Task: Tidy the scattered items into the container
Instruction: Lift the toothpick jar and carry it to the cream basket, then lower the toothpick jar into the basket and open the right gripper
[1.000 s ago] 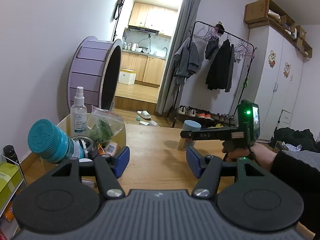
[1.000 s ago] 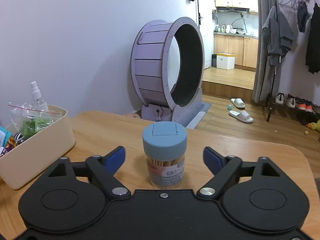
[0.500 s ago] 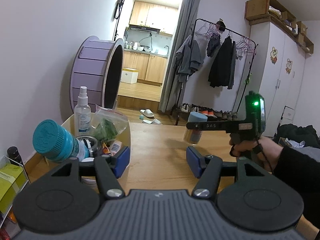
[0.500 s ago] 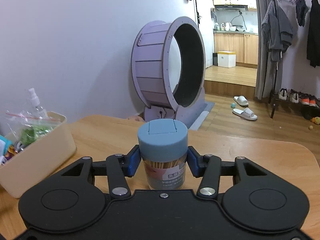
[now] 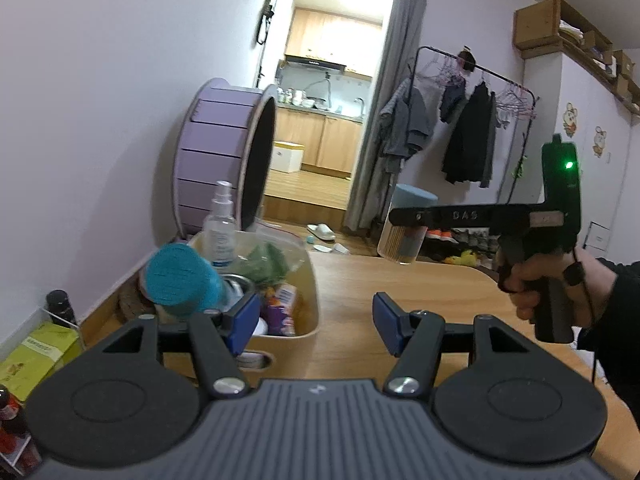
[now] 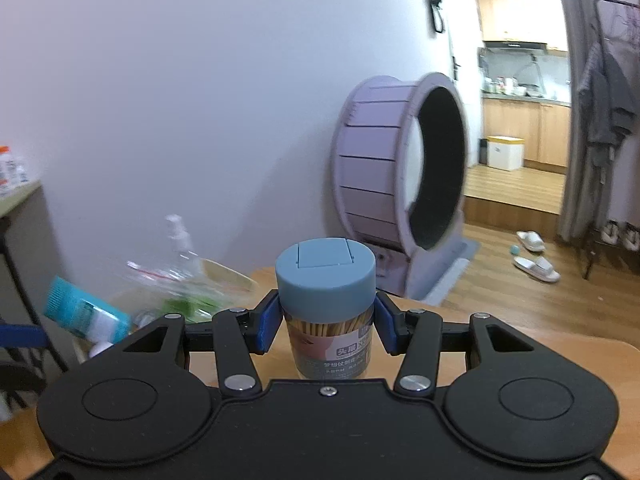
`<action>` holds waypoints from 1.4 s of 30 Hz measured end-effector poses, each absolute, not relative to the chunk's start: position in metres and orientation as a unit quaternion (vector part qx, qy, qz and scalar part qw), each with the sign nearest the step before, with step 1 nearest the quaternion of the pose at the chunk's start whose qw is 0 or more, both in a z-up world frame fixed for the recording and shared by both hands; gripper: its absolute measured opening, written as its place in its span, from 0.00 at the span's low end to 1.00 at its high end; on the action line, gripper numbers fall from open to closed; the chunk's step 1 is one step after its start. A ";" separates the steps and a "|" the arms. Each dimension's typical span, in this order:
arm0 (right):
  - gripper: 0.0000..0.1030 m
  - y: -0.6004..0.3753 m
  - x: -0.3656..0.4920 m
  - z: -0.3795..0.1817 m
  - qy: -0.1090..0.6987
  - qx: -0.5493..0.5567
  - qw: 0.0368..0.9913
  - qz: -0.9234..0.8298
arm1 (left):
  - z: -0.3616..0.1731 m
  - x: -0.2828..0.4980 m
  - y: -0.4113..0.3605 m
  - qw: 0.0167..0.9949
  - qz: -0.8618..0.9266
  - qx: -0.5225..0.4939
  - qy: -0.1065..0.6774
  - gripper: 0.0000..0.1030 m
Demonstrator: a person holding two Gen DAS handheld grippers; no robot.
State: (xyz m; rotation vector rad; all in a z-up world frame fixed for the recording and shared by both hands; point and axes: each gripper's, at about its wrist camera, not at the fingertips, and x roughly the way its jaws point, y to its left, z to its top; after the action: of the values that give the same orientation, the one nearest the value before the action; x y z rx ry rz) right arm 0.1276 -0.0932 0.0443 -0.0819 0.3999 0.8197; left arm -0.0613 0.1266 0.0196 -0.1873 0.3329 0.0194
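Clamping the toothpick jar (image 6: 326,312) between its pads, right hand-held gripper (image 6: 326,326) above the worktop (image 5: 400,300), left hand-held gripper (image 5: 314,322) apart, container (image 5: 308,300) just ahead-left.

Both wrist views face forward, share bin (image 5: 308,280).

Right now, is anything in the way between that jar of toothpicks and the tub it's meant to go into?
Nothing stands on the bare table between them. The toothpick jar is clamped in the right gripper and lifted. The beige tub is already crowded: a teal-capped bottle, spray bottle and bag of greens leave little room.
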 end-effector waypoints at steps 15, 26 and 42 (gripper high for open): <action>0.47 -0.008 0.122 0.068 0.173 -0.038 0.872 0.457 | 0.022 -0.085 0.150 0.982 0.034 -0.105 0.152 0.60; 0.47 0.025 0.137 0.019 0.227 -0.076 0.852 0.465 | 0.025 -0.083 0.149 0.982 0.034 -0.107 0.152 0.60; 0.69 0.045 0.105 0.038 0.189 -0.147 0.851 0.467 | 0.021 -0.079 0.153 0.982 0.031 -0.103 0.154 0.60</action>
State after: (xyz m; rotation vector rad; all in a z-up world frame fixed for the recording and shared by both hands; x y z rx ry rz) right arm 0.1051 0.0446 0.0379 -0.3105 0.3987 0.9840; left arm -0.0790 0.1531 0.0206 -0.2075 0.3092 0.0615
